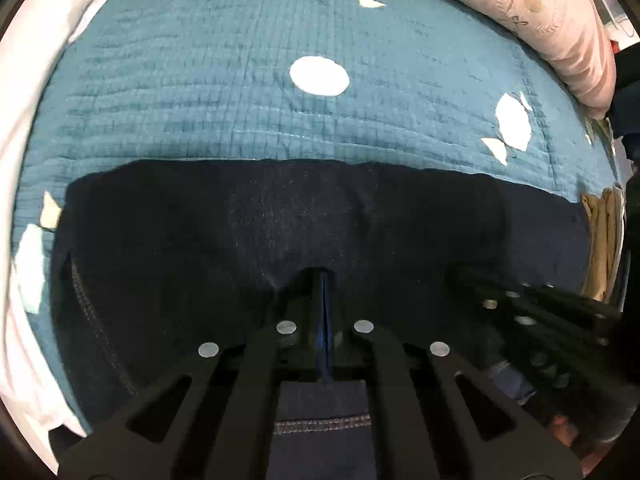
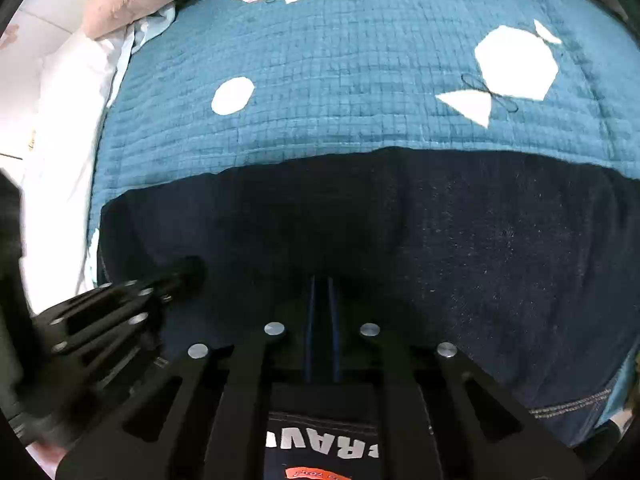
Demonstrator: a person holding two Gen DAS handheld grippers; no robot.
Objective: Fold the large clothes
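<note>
A large dark navy garment (image 1: 280, 216) lies spread on a teal quilted bedspread (image 1: 200, 80). Its straight far edge runs across both views, and it also fills the lower half of the right wrist view (image 2: 460, 240). My left gripper (image 1: 325, 280) is shut on the garment's near part, with a stitched hem showing between its arms. My right gripper (image 2: 323, 280) is shut on the same garment, and white printed letters (image 2: 320, 448) show below it. Each gripper shows in the other's view, the right one at the right edge (image 1: 480, 284) and the left one at the left (image 2: 176, 280).
The teal bedspread (image 2: 340, 80) has white and pink candy-shaped patches. A pink pillow (image 1: 552, 20) lies at the far right. White bedding (image 1: 32, 120) runs along the left side. A tan cloth (image 1: 604, 240) hangs at the right edge.
</note>
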